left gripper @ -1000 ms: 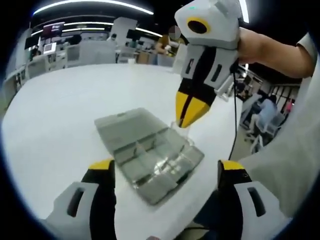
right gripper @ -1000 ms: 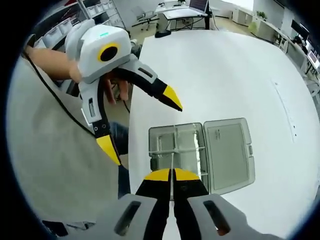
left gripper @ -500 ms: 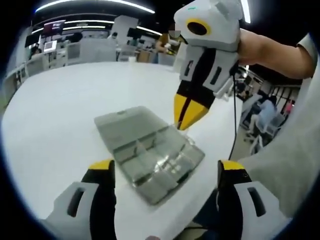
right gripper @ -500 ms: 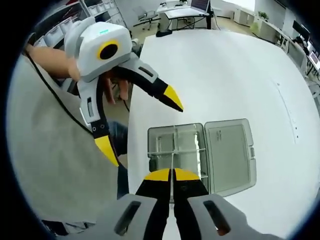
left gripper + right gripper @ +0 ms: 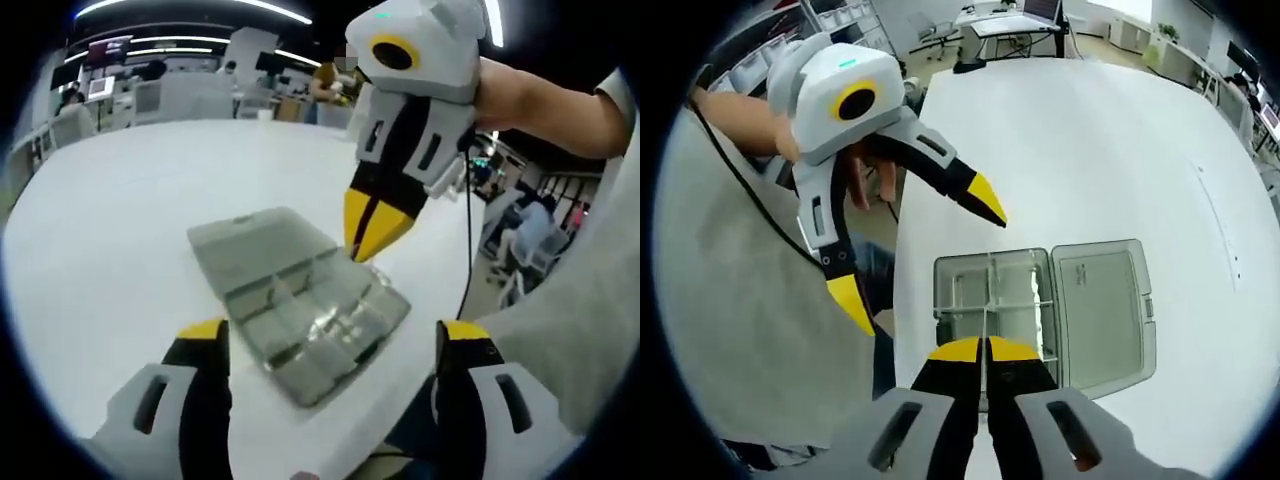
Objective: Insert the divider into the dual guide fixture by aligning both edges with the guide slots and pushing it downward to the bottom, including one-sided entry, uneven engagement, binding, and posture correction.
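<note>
White table: the clear compartment box lies open near its edge, lid flat beside the tray. Your right gripper pinches a thin clear divider, edge-on between closed yellow tips above the tray. Your left gripper is spread wide beside the box, empty. No legible writing.

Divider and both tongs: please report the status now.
Right tongs shut on the divider, over the open clear box. Left tongs open, clear of the box. Divider upright above a compartment, seating cannot be told. Nothing in the way.
</note>
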Action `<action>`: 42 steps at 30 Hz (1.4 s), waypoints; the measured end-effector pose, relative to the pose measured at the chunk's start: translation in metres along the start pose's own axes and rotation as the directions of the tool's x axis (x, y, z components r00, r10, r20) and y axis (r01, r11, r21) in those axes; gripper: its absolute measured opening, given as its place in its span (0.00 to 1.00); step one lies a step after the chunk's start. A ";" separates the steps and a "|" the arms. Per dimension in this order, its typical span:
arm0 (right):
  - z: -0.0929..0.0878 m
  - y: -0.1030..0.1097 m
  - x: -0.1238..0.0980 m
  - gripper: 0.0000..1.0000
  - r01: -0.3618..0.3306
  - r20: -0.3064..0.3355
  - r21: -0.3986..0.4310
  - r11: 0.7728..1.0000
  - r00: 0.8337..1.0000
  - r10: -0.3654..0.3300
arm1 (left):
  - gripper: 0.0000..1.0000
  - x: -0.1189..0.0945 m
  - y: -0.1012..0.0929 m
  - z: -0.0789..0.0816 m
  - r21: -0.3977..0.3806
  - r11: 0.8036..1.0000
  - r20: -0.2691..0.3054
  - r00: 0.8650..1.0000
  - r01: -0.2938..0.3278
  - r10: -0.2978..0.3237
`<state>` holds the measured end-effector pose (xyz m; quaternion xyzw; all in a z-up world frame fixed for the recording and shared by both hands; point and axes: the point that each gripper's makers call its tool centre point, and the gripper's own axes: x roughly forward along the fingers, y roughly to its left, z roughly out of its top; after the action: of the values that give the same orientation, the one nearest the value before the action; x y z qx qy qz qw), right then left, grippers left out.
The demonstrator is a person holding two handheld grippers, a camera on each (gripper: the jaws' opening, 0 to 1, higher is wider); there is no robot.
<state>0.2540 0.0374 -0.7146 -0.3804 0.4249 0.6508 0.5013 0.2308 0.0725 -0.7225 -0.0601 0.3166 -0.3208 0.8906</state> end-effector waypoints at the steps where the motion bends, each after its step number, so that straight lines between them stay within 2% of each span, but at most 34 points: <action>1: 0.000 0.000 0.001 0.00 -0.002 -0.001 0.000 1.000 1.000 0.002 | 0.83 0.000 0.000 0.000 -0.001 1.000 0.000 1.000 0.000 0.000; 42: -0.002 -0.007 0.017 0.00 -0.038 -0.013 -0.004 0.999 0.999 0.038 | 0.81 0.002 0.007 -0.005 -0.031 0.999 -0.022 1.000 0.008 -0.009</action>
<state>0.2578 0.0425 -0.7322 -0.3775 0.4336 0.6587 0.4855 0.2331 0.0773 -0.7295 -0.0716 0.3311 -0.3205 0.8846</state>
